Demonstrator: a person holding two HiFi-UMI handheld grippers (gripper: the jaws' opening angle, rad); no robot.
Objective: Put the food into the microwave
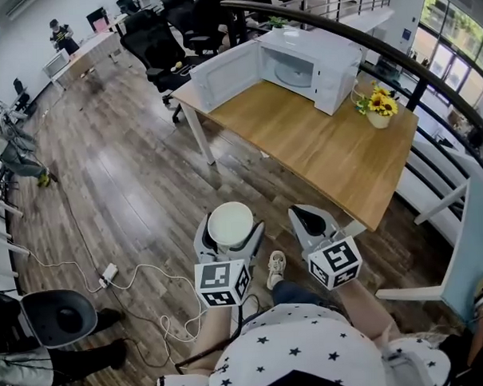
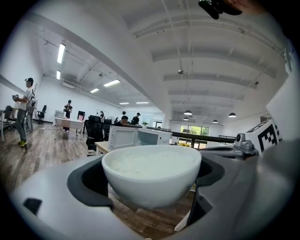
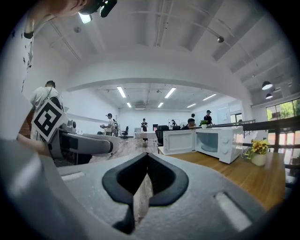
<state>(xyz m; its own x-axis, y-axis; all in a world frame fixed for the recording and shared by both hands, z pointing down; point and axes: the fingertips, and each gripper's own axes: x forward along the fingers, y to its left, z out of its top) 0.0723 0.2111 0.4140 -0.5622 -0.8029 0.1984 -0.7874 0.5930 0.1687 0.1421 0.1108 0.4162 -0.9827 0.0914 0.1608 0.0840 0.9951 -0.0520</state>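
Note:
My left gripper (image 1: 229, 229) is shut on a white bowl of rice (image 1: 230, 223), held level above the wooden floor in front of the table. In the left gripper view the bowl of rice (image 2: 151, 173) fills the space between the jaws. My right gripper (image 1: 313, 223) hangs beside it with its jaws shut and nothing between them; in the right gripper view the right gripper (image 3: 144, 190) shows only a thin slit. The white microwave (image 1: 306, 59) stands at the far end of the wooden table (image 1: 319, 145), its door (image 1: 227, 74) swung open to the left. The same microwave (image 3: 219, 142) is seen ahead on the right.
A small pot of yellow sunflowers (image 1: 377, 106) stands at the table's right edge, next to the microwave. A dark railing (image 1: 395, 57) runs behind the table. Black office chairs (image 1: 156, 41) stand beyond the far corner. Cables and a power strip (image 1: 109, 273) lie on the floor at left.

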